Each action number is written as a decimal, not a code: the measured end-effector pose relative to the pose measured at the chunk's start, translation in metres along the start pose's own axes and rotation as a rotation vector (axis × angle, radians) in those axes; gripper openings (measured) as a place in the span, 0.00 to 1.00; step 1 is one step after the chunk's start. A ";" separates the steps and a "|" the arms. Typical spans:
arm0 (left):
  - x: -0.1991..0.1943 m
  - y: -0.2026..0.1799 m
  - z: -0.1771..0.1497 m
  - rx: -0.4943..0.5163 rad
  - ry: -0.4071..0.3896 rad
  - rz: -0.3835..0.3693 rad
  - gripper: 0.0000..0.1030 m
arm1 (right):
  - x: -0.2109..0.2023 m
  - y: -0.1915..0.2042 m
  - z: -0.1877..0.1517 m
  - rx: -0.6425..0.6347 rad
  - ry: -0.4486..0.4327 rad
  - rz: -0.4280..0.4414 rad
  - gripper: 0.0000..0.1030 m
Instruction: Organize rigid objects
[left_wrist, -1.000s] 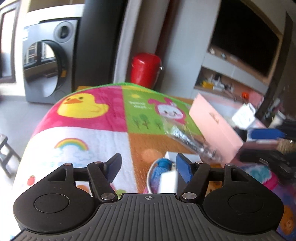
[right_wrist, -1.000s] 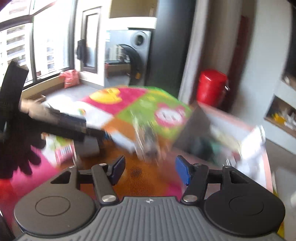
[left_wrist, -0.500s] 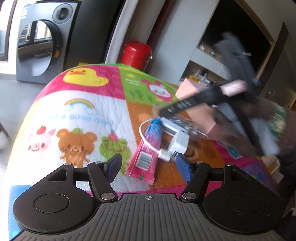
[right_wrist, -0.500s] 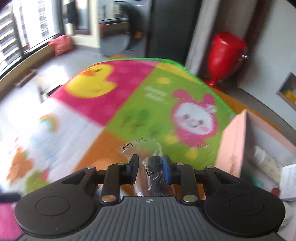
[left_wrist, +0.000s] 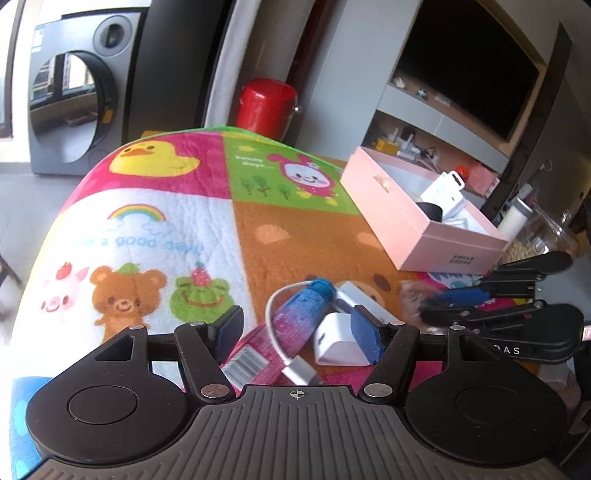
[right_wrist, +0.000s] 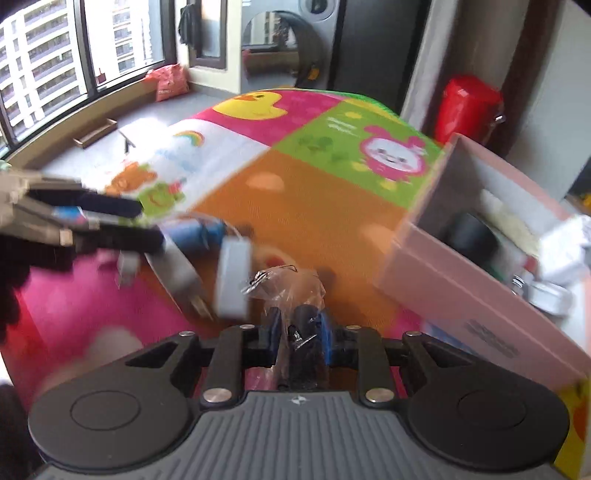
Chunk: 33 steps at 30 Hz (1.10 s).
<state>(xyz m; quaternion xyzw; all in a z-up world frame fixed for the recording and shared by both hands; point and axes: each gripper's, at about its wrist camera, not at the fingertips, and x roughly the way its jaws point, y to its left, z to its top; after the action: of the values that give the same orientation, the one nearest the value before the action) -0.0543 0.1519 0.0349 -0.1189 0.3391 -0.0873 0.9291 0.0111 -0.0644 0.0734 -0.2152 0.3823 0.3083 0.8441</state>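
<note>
Blanket (left_wrist: 155, 229): cartoon patchwork of pink, green, white and orange panels with yellow duck, rainbow and brown bear. Box (left_wrist: 443, 240): pale pink. Tube (left_wrist: 295, 317): blue-to-pink gradient. Charger (left_wrist: 336, 339): white. Canister (left_wrist: 266, 105): red. Gripper pads (left_wrist: 364, 334): blue.

The blanket (left_wrist: 155, 221) is soft, fuzzy printed cloth. The pink box (left_wrist: 436, 236) looks like matt cardboard. The charger (left_wrist: 336, 338) is smooth white plastic; the bag (right_wrist: 291, 284) is clear, crinkled, glossy film.
</note>
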 end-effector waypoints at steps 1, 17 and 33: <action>-0.001 -0.002 0.001 0.006 -0.003 0.002 0.67 | -0.003 -0.002 -0.007 -0.015 -0.019 -0.045 0.22; 0.003 -0.057 -0.010 0.303 0.037 -0.065 0.68 | -0.052 -0.028 -0.053 0.085 -0.200 -0.062 0.47; -0.022 -0.072 -0.049 0.436 0.131 -0.183 0.55 | 0.018 0.006 0.044 0.054 -0.090 0.215 0.36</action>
<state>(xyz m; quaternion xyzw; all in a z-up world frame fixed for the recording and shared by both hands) -0.1087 0.0810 0.0326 0.0604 0.3597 -0.2497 0.8970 0.0391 -0.0272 0.0862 -0.1359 0.3730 0.3961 0.8279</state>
